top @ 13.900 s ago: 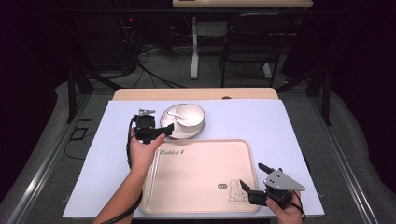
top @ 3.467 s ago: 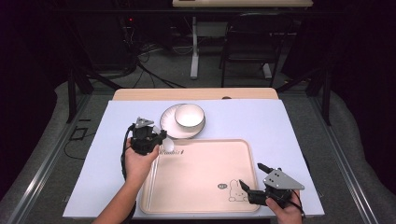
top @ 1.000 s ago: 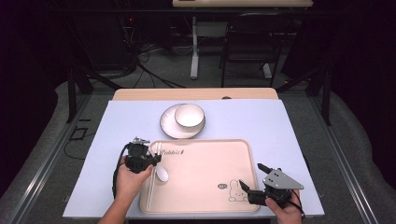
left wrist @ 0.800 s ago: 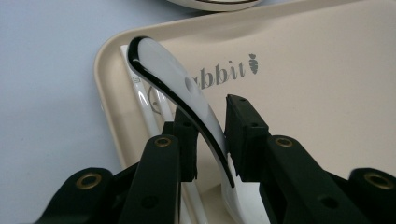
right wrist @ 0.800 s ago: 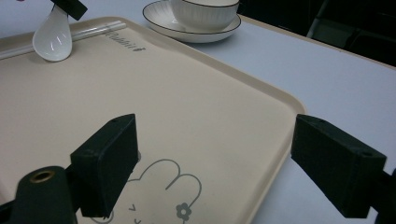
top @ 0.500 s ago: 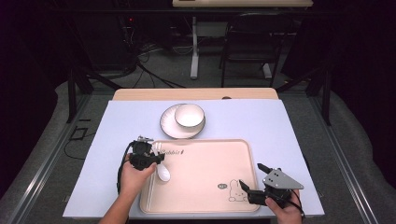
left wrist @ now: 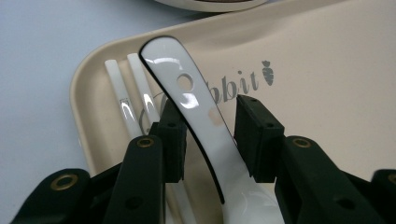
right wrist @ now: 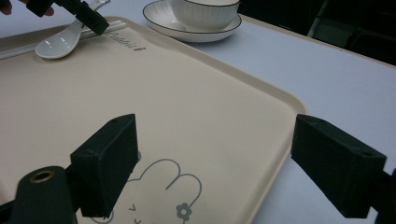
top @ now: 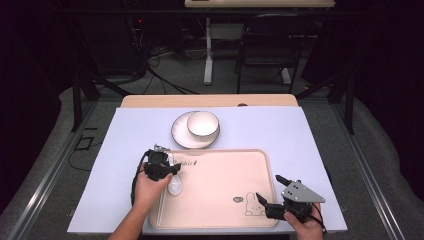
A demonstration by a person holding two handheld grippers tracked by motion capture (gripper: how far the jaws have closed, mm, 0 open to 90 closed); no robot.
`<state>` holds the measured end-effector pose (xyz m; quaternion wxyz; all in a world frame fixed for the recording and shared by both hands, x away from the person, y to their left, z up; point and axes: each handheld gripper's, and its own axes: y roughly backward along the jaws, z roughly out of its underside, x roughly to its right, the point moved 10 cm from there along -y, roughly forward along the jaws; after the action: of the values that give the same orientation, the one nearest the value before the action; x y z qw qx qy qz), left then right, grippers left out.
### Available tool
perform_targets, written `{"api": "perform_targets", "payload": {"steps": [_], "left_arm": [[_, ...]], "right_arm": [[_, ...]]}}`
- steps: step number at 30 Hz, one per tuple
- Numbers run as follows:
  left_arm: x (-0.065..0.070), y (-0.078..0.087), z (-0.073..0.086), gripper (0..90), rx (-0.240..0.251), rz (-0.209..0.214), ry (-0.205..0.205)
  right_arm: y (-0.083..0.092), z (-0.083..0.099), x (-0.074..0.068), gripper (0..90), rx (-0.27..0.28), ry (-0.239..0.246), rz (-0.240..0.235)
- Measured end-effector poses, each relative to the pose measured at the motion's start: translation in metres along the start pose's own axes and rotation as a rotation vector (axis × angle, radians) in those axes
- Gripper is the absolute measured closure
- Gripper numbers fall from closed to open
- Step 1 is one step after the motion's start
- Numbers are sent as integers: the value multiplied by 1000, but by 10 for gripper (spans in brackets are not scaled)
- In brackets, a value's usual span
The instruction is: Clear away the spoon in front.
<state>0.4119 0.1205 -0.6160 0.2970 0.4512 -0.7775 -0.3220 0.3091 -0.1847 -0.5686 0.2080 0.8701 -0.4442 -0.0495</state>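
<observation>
1. The left gripper point(top: 167, 167) hangs over the near-left corner of the tray point(top: 220, 220). Its jaws have just been opening, and the white spoon point(left wrist: 196, 121) lies between them. In the left gripper view there is a clear gap between the spoon's handle and the pad on one side; on the other side the handle runs close by the pad, so the pinch looks let go.
2. The spoon rests on the tray's left part, its bowl point(top: 175, 186) toward the person and its handle pointing to the tray's far-left corner, where it lies over a pair of white chopsticks point(left wrist: 122, 100) along the tray's left rim.
3. Just beyond the tray's far edge a bowl point(top: 203, 125) sits on a saucer point(top: 181, 136) on the table point(top: 300, 140).
4. The right gripper point(top: 267, 195) rests at the tray's near-right corner, jaws spread wide with nothing between them, beside the printed rabbit point(top: 252, 206).
5. Judged from this, the step in hand is setting the spoon down on the tray. The next move calls for spreading the left jaws fully and lifting straight away from the handle without dragging it, then likely reaching past the tray's far edge for the bowl.
</observation>
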Motion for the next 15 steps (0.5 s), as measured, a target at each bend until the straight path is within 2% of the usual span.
{"api": "perform_targets", "payload": {"steps": [15], "left_arm": [[0, -1, 0, 627, 15, 5, 12]], "right_arm": [[0, 0, 0, 146, -1, 1, 0]]}}
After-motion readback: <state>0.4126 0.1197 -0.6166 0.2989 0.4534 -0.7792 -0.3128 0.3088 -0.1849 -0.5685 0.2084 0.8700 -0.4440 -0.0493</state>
